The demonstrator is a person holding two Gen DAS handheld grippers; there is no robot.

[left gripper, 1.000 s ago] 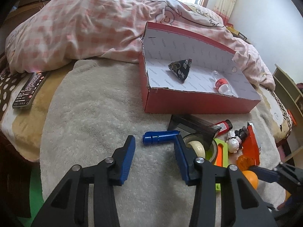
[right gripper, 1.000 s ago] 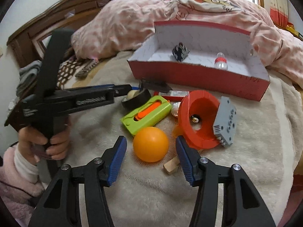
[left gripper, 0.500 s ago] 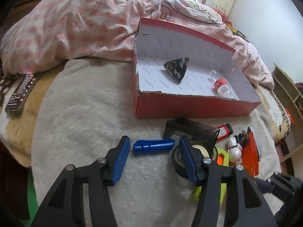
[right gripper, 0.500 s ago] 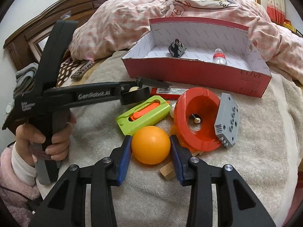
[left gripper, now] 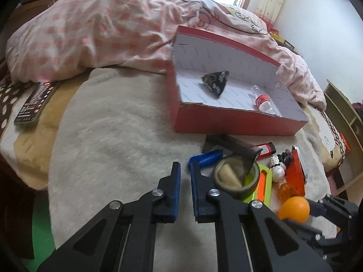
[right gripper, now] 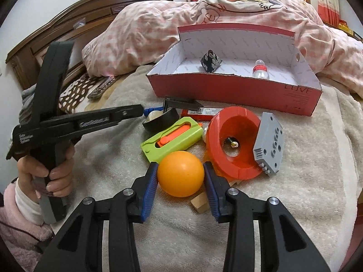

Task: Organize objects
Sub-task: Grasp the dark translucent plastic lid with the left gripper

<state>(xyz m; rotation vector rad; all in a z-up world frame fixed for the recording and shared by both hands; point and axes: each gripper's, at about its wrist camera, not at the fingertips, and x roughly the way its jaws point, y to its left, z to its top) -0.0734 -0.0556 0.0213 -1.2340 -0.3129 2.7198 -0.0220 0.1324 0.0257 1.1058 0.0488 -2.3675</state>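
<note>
Left wrist view: your left gripper [left gripper: 185, 170] has its blue pads nearly pressed together, a thin gap between them and nothing pinched; the blue cylinder [left gripper: 206, 158] lies just beyond its right fingertip, whether touching you cannot tell. Taking the red box [left gripper: 238, 122] as landmark, the cylinder rests on the cream blanket [left gripper: 113, 136] in front of the box's near wall, beside a roll of dark tape [left gripper: 236, 176] and a green cutter [left gripper: 263, 183]. Inside the box lie a dark patterned pouch [left gripper: 215, 82] and a small bottle [left gripper: 262, 99]. A remote control [left gripper: 34, 104] sits well to the left of the box. The orange ball [left gripper: 294, 209] appears at lower right. Right wrist view: your right gripper [right gripper: 180, 175] has the orange ball [right gripper: 180, 173] between its pads, both pads touching or all but touching its sides. The ball sits in front of the red box [right gripper: 236, 90], just beside the green cutter [right gripper: 172, 136], the red ring-shaped part [right gripper: 233, 142] with its grey block [right gripper: 270, 145], and a wooden block [right gripper: 199, 204]. Your left gripper [right gripper: 143, 111] reaches toward the tape [right gripper: 161, 120] in front of the box; from this side the spread of its fingers cannot be told.
</note>
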